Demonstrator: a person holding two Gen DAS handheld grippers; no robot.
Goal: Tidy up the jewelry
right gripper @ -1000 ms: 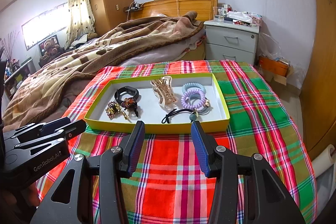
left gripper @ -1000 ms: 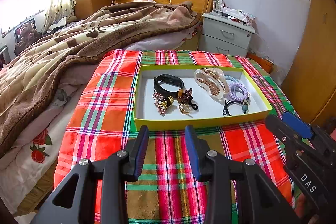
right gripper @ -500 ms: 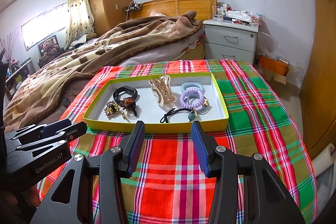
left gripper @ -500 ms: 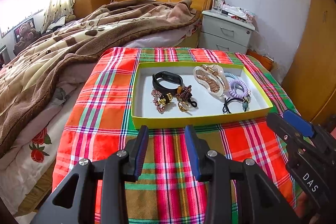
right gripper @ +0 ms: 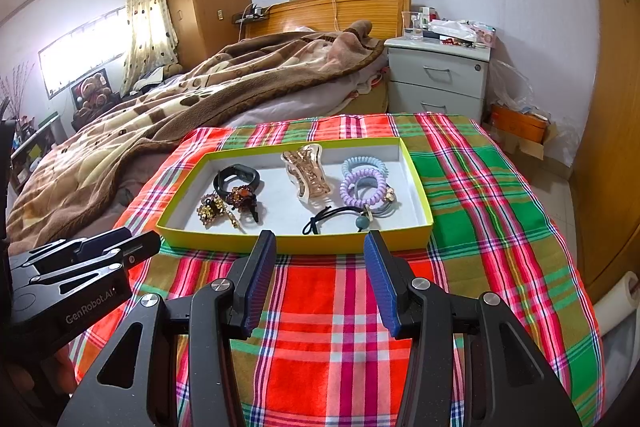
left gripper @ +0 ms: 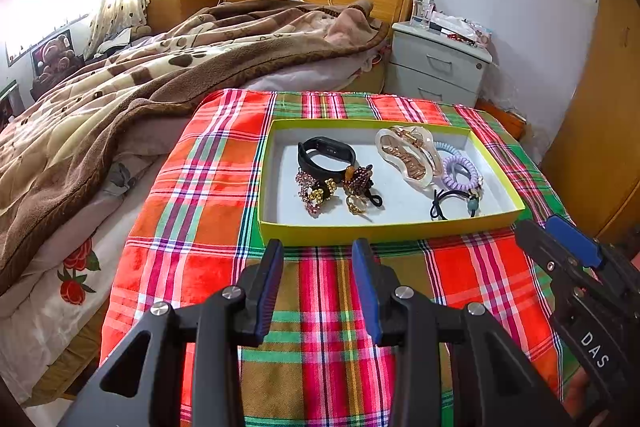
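Note:
A yellow-green tray lies on a plaid cloth. In it are a black band, beaded clips, a clear hair claw, a purple coil tie, a blue coil tie and a black hair tie. My left gripper is open and empty, just short of the tray's near wall. My right gripper is open and empty at the near wall.
The plaid cloth covers a table beside a bed with a brown blanket. A grey nightstand stands behind. The other gripper shows at the right edge of the left wrist view and at the left edge of the right wrist view.
Both grippers have drawn back a little from the tray and stayed open. Nothing in the tray has moved.

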